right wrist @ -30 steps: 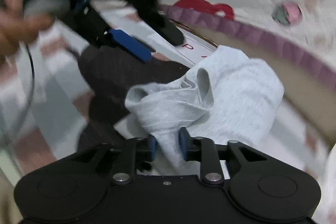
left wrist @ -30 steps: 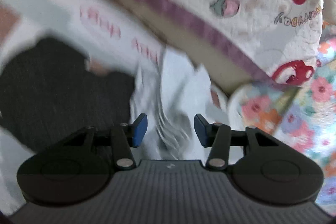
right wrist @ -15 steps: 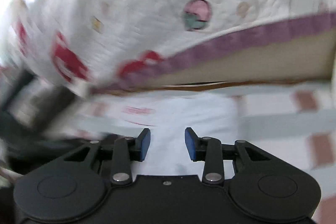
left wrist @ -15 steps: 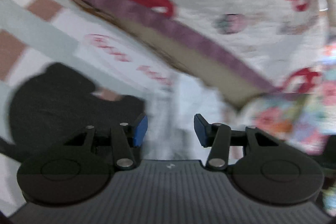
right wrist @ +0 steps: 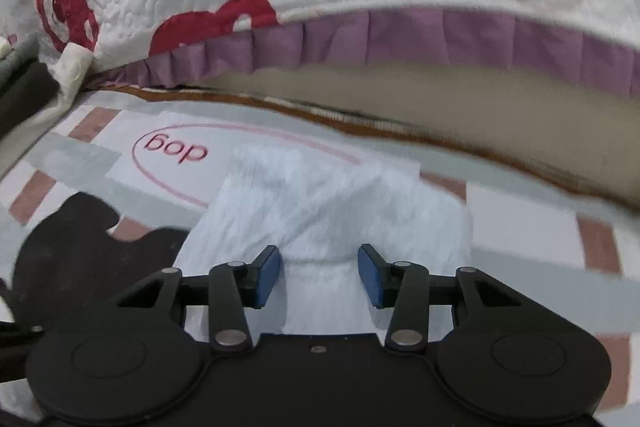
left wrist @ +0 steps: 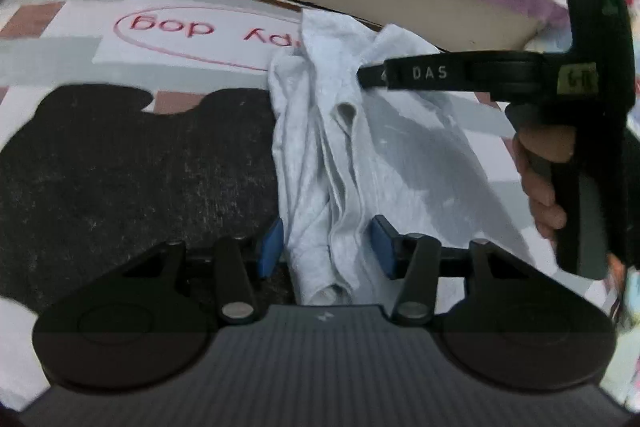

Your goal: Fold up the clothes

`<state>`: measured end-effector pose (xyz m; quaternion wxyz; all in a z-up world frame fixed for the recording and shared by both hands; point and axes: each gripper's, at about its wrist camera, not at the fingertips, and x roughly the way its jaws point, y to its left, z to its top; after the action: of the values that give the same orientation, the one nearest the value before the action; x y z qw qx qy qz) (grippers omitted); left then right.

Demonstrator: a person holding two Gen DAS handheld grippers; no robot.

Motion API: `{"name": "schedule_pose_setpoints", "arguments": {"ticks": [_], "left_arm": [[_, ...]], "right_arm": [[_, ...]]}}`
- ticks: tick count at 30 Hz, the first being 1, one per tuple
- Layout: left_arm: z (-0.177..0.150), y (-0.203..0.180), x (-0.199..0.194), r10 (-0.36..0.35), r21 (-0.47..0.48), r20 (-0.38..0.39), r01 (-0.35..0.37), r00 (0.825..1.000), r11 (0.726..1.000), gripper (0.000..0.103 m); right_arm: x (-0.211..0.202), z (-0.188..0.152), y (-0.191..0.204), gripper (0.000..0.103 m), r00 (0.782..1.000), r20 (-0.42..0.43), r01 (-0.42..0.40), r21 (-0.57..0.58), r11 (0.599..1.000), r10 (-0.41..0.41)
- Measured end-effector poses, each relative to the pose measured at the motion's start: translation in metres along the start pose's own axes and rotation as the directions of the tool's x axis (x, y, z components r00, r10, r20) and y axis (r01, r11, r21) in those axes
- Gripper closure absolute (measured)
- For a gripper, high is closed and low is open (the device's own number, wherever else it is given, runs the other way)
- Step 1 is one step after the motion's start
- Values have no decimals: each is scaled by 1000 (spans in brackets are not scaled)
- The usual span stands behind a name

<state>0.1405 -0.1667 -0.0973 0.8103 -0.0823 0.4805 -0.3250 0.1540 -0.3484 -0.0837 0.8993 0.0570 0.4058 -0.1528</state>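
A crumpled light grey garment (left wrist: 344,147) lies on the checked sheet, its right half spread flat. My left gripper (left wrist: 326,247) is open, its blue pads on either side of the garment's bunched near folds. In the left wrist view the right gripper (left wrist: 368,77) comes in from the right, held by a hand (left wrist: 540,171), its tip over the garment's far edge. In the right wrist view the same grey garment (right wrist: 320,211) lies just ahead, and my right gripper (right wrist: 319,273) is open above its near edge. A dark garment (left wrist: 132,167) lies to the left, touching the grey one.
The checked sheet (right wrist: 520,227) has a pink oval print reading "dog" (right wrist: 176,149). A quilted cover with a purple frill (right wrist: 400,39) rises behind the clothes. The dark garment (right wrist: 92,251) sits at the left of the right wrist view.
The right gripper let go of the grey garment and now stands open over it. The left gripper moved in, so the garment's bunched folds lie between its open pads.
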Motion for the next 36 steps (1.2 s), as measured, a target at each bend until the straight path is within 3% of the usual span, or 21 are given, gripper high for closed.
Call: {"name": "schedule_pose_setpoints", "arguments": {"ticks": [2, 5, 11, 14, 16, 20, 24, 28, 32, 34, 36], "left_arm": [[2, 2, 0, -3, -12, -7, 3, 1000, 1000, 55], [3, 3, 0, 4, 1, 2, -4, 1000, 1000, 56], [3, 4, 0, 40, 11, -4, -40, 999, 999, 51], [2, 6, -1, 31, -6, -7, -31, 999, 1000, 51], [1, 11, -2, 8, -35, -8, -8, 1000, 999, 52], [2, 28, -2, -73, -154, -7, 71, 997, 986, 51], [5, 44, 1, -158, -269, 4, 153, 987, 951, 51], [3, 32, 4, -156, -199, 3, 153, 988, 968, 47], [1, 16, 5, -156, -102, 4, 156, 988, 983, 47], [1, 13, 4, -159, -75, 10, 159, 987, 984, 62], [2, 9, 2, -162, -48, 15, 162, 987, 986, 81]], "right_arm": [[2, 7, -4, 56, 999, 35, 12, 5, 1000, -13], [21, 17, -21, 57, 999, -33, -31, 84, 996, 34], [39, 24, -41, 58, 995, -75, -47, 208, 977, 64], [22, 30, -48, 59, 1000, -12, 27, 239, 971, -25], [3, 30, -55, 53, 994, 54, 79, 260, 962, -96], [-25, -3, -90, 52, 996, 83, -61, 359, 931, 33], [-30, -47, -127, 52, 983, 71, -180, 544, 819, 169], [-39, -93, -145, 51, 967, 49, -223, 633, 742, 249], [-49, -128, -143, 51, 916, 41, -323, 664, 674, 399], [-55, -142, -139, 51, 889, 38, -364, 662, 655, 455], [-57, -151, -136, 46, 877, 33, -381, 655, 653, 479]]}}
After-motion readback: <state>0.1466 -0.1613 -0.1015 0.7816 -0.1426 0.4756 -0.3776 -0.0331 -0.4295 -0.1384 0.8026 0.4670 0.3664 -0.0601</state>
